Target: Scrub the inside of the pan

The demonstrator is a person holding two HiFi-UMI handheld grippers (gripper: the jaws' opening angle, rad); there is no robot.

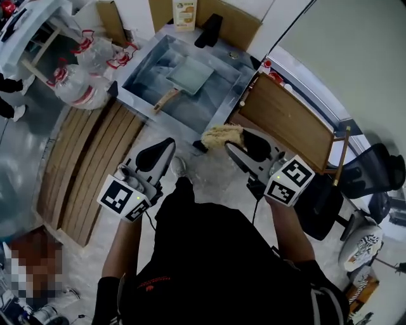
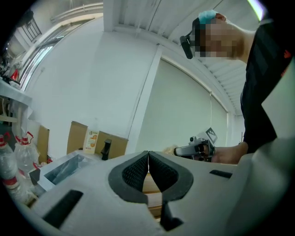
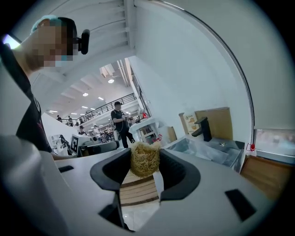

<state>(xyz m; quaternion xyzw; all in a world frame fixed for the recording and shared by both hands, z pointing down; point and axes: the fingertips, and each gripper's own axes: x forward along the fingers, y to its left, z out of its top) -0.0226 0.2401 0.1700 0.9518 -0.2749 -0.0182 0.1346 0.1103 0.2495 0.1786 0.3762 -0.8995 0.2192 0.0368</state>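
Observation:
A rectangular grey pan (image 1: 189, 75) with a wooden handle lies in the steel sink (image 1: 143, 63), far ahead of both grippers. My right gripper (image 1: 238, 141) is shut on a yellowish fibre scrubber (image 1: 221, 135), held in the air short of the sink's near right corner. In the right gripper view the scrubber (image 3: 144, 159) is pinched between the dark pads (image 3: 171, 170). My left gripper (image 1: 169, 146) hangs lower left of the sink, with its jaws closed on nothing. Its pads (image 2: 159, 173) meet with no gap in the left gripper view. The pan does not show in either gripper view.
A black faucet (image 1: 209, 30) and a carton (image 1: 184, 14) stand behind the sink. A wooden board (image 1: 285, 120) lies to the right of the sink. Plastic bottles (image 1: 82, 70) crowd its left side. Wooden slats (image 1: 89, 171) cover the floor at left. A person (image 3: 119, 117) stands far off.

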